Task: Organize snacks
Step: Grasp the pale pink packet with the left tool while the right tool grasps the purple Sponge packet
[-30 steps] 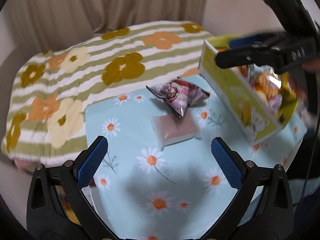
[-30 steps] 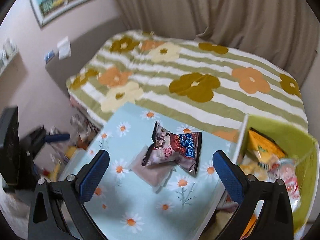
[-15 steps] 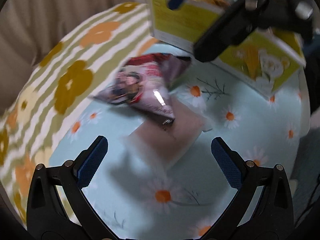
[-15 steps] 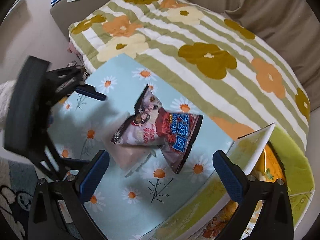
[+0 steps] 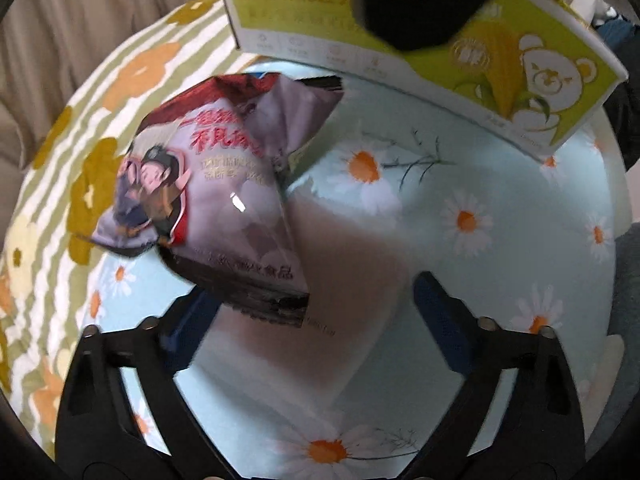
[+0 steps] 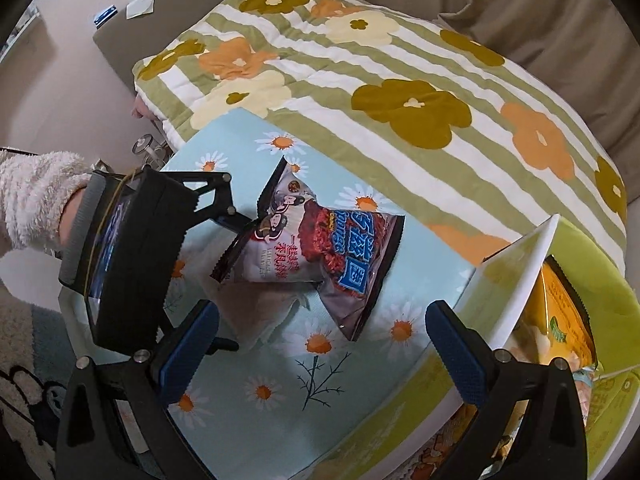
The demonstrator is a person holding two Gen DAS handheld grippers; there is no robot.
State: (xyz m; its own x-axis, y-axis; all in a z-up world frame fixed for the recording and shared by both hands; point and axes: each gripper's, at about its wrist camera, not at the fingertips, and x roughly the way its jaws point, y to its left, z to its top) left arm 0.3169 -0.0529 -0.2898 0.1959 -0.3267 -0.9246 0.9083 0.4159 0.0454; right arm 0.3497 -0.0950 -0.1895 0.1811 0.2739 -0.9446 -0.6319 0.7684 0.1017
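Note:
A red and purple snack bag (image 5: 216, 200) (image 6: 320, 248) lies on a flat pink packet (image 5: 344, 280) (image 6: 256, 312) on the daisy-print table (image 5: 480, 208). My left gripper (image 5: 314, 312) (image 6: 230, 284) points down over them. Its jaws are closing, with the bag's near end and the pink packet between the fingers; no pad visibly presses. The bag's corner hides part of the left finger (image 5: 188, 324). My right gripper (image 6: 322, 344) hangs open above the table's front with nothing in it.
A yellow-green box (image 6: 516, 280) (image 5: 532, 72) with several snack packs stands at the table's right edge. Behind the table lies a striped flowered quilt (image 6: 400, 80). A fluffy sleeve (image 6: 28, 196) holds the left gripper. A rug (image 6: 24, 360) lies below left.
The left gripper has sunk and rolled toward the bag and pink packet, and its fingers stand closer together. The right gripper dropped a little and tipped downward.

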